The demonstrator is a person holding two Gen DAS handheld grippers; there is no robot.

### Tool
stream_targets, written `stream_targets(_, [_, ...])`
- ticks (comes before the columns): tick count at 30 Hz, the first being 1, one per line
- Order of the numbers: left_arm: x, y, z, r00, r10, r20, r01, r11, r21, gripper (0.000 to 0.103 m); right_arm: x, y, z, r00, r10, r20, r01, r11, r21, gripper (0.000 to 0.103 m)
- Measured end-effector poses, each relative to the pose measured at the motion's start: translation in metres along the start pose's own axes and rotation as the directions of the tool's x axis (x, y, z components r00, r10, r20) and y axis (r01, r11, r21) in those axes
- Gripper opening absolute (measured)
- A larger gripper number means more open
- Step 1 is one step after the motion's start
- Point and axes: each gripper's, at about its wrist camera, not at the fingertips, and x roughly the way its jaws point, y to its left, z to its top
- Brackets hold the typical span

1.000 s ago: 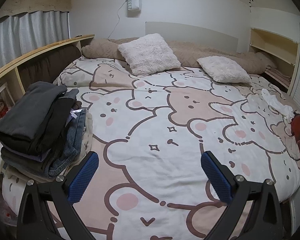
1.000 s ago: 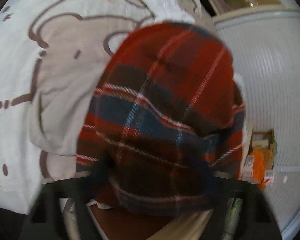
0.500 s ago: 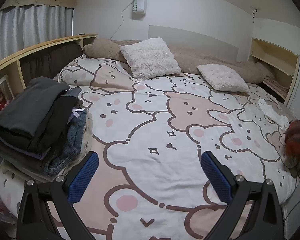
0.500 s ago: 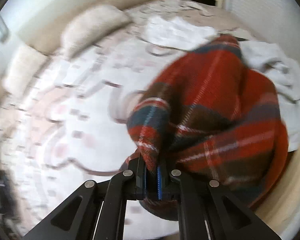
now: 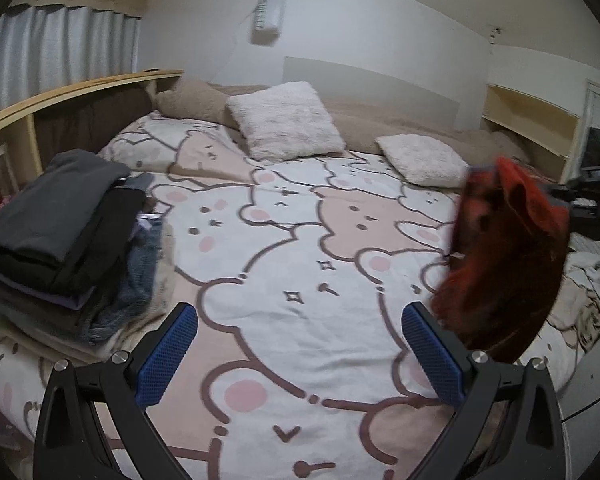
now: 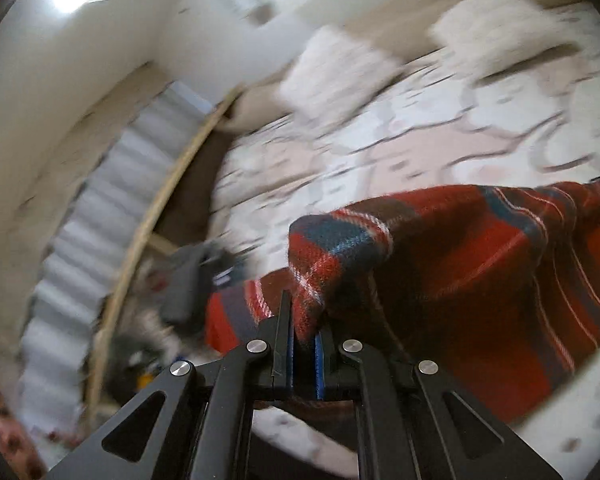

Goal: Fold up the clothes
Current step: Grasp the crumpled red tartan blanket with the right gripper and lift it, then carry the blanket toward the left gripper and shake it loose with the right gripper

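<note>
In a bedroom, the right tool is gripping a fold of a red plaid garment, its blue-padded jaws having just been closing and now pinched tight on the cloth. The garment is hanging lifted above the right side of the bed, bunched and draping away from the tool; in the left wrist view it is showing as a blurred red mass in the air over the bedspread's right edge.

The left tool is hovering over the near part of the bed with its jaws standing wide apart and nothing between them, its blue pads framing the cartoon-bear bedspread below.

A stack of folded clothes, dark grey on top with denim lower down, is sitting on the bed's left edge, well apart from the plaid garment. Two fluffy white pillows are lying near the headboard, and a rumpled pale cloth is lying at the far right edge of the bed, behind the hanging garment. Grey curtains are hanging beyond a wooden shelf on the left.
</note>
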Motion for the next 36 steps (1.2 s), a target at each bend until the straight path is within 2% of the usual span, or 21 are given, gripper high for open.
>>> stream_targets(3, [0.013, -0.012, -0.006, 0.999, -0.032, -0.008, 0.032, 0.999, 0.025, 0.103, 0.022, -0.034, -0.016, 0.998, 0.049, -0.028, -0.046, 0.995, 0.087, 0.008])
stream_targets(6, [0.037, -0.028, -0.013, 0.996, -0.084, -0.041, 0.086, 0.996, 0.039, 0.103, 0.04, -0.093, -0.032, 0.997, 0.067, -0.022, -0.059, 0.965, 0.255, 0.008])
stream_targets(9, [0.067, -0.055, -0.02, 0.987, -0.141, -0.078, 0.147, 0.986, 0.078, 0.103, 0.038, -0.13, -0.055, 0.999, 0.03, -0.015, -0.023, 0.938, 0.345, 0.008])
stream_targets(12, [0.09, -0.081, -0.024, 0.979, -0.173, -0.105, 0.185, 0.976, 0.113, 0.103, 0.026, -0.146, -0.063, 1.0, 0.015, 0.012, -0.018, 0.929, 0.369, 0.008])
stream_targets(14, [0.1, -0.097, -0.023, 0.968, -0.218, -0.121, 0.232, 0.966, 0.111, 0.103, 0.018, -0.145, -0.067, 1.0, -0.018, 0.02, 0.01, 0.938, 0.347, 0.008])
stream_targets(18, [0.105, -0.133, -0.016, 0.947, -0.297, -0.118, 0.313, 0.939, 0.143, 0.103, 0.017, -0.136, -0.066, 0.988, -0.152, 0.014, 0.144, 0.957, 0.251, 0.01])
stream_targets(20, [0.103, -0.151, -0.013, 0.94, -0.324, -0.107, 0.339, 0.923, 0.182, 0.103, 0.013, -0.128, -0.069, 0.976, -0.214, 0.037, 0.203, 0.959, 0.2, 0.019])
stream_targets(21, [0.102, -0.158, -0.012, 0.936, -0.335, -0.106, 0.35, 0.915, 0.198, 0.103, 0.01, -0.123, -0.07, 0.97, -0.236, 0.058, 0.222, 0.958, 0.182, 0.036])
stream_targets(22, [0.101, -0.162, -0.012, 0.931, -0.348, -0.107, 0.363, 0.91, 0.201, 0.103, 0.007, -0.118, -0.07, 0.963, -0.257, 0.08, 0.242, 0.956, 0.163, 0.067])
stream_targets(24, [0.1, -0.169, -0.013, 0.921, -0.373, -0.108, 0.388, 0.898, 0.207, 0.103, -0.008, -0.11, -0.072, 0.951, -0.261, 0.164, 0.238, 0.96, 0.144, 0.097])
stream_targets(27, [0.097, -0.179, -0.014, 0.904, -0.413, -0.106, 0.427, 0.879, 0.213, 0.103, -0.029, -0.098, -0.072, 0.932, -0.256, 0.257, 0.229, 0.965, 0.131, 0.097])
stream_targets(29, [0.095, -0.185, -0.017, 0.894, -0.435, -0.107, 0.447, 0.868, 0.217, 0.103, -0.039, -0.084, -0.075, 0.924, -0.248, 0.29, 0.233, 0.969, 0.087, 0.097])
stream_targets(32, [0.093, -0.194, -0.024, 0.888, -0.446, -0.117, 0.461, 0.854, 0.243, 0.103, -0.031, -0.06, -0.079, 0.923, -0.269, 0.274, 0.284, 0.959, -0.016, 0.096])
stream_targets(35, [0.09, -0.196, -0.032, 0.89, -0.439, -0.123, 0.455, 0.845, 0.28, 0.103, -0.018, -0.049, -0.09, 0.905, -0.346, 0.248, 0.38, 0.919, -0.104, 0.096])
stream_targets(36, [0.089, -0.194, -0.036, 0.893, -0.433, -0.123, 0.449, 0.844, 0.293, 0.103, -0.015, -0.048, -0.095, 0.898, -0.369, 0.241, 0.405, 0.907, -0.12, 0.093])
